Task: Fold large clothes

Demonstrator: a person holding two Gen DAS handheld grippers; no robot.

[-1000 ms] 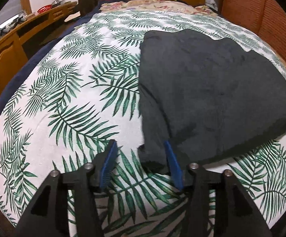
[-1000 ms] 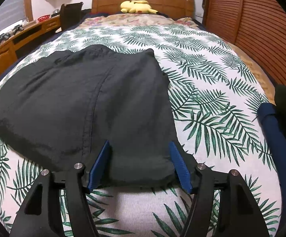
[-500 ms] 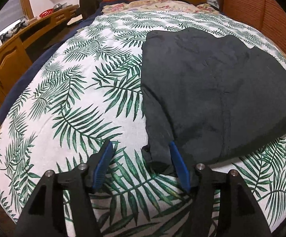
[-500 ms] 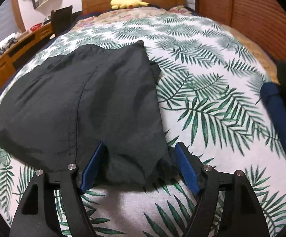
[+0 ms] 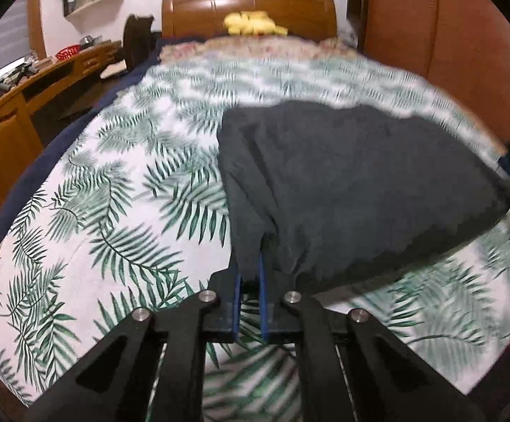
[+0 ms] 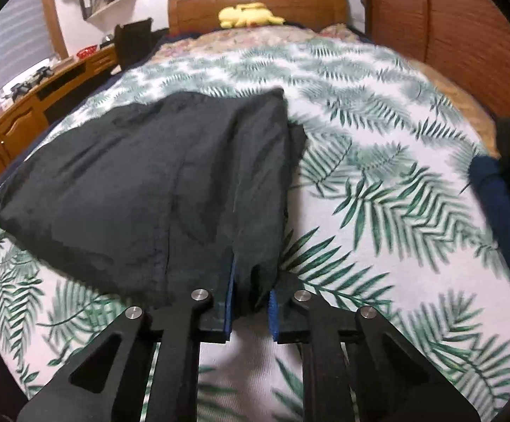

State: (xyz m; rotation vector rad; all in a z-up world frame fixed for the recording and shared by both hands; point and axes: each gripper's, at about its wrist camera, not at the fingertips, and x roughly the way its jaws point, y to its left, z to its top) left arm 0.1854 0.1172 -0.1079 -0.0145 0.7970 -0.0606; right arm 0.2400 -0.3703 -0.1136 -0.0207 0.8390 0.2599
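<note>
I see the dark garment (image 5: 342,176) as matt, slightly crinkled woven cloth. The leaf-print bedspread (image 5: 114,211) under it looks like soft matt cotton. My left tool (image 5: 249,274) and right tool (image 6: 249,281) are matt black plastic with blue rubbery pads and shiny metal pins. The wooden headboard (image 6: 255,0) is glossy, varnished.

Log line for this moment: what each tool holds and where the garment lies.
left tool: just closed, shut on dark garment corner | right tool: just closed, shut on other near corner | garment: rest on leaf-print bed
</note>
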